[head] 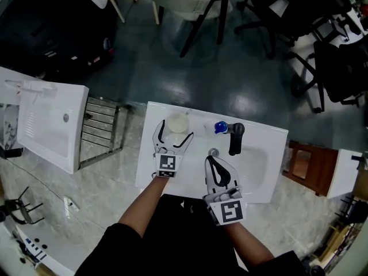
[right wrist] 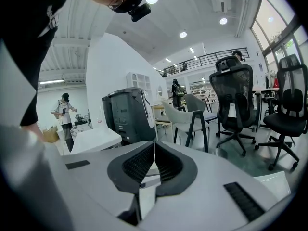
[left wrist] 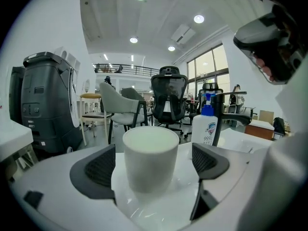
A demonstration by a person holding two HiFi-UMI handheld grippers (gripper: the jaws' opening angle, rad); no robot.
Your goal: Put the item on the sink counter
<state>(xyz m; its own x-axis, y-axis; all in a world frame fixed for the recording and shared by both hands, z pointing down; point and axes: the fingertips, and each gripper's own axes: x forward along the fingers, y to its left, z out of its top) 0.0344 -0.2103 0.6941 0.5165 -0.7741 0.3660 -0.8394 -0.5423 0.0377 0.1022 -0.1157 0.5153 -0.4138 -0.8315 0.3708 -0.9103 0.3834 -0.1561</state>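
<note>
Because the cup (left wrist: 150, 158) stands directly between the jaws of the left gripper (head: 175, 130), any coming move turns on that alignment: the cup lies straight ahead along the gripper's own line, centred between the pads, with a visible gap on each side. The left gripper's jaws are spread and neither pad touches the cup wall. The cup is upright, with its long axis vertical and square to the line on which the jaws close. It rests on the flat left part of the sink counter (head: 195, 117), beside the basin (head: 253, 163). Judged from this, the placement looks complete, and a straight pull-back along the jaw line would clear the cup without tipping it. The left gripper is by far the nearer tool. The right gripper (right wrist: 154, 153) has its jaws pressed together with nothing between them and hangs over the basin near the drain (head: 213, 152), well apart from the cup. From above the cup's inside shows pale and uniform, with no contents to be made out. The basin holds nothing loose. A blue-capped bottle (left wrist: 206, 126) stands beside the black faucet (head: 236, 138), behind and to the right of the cup, not touching it.
</note>
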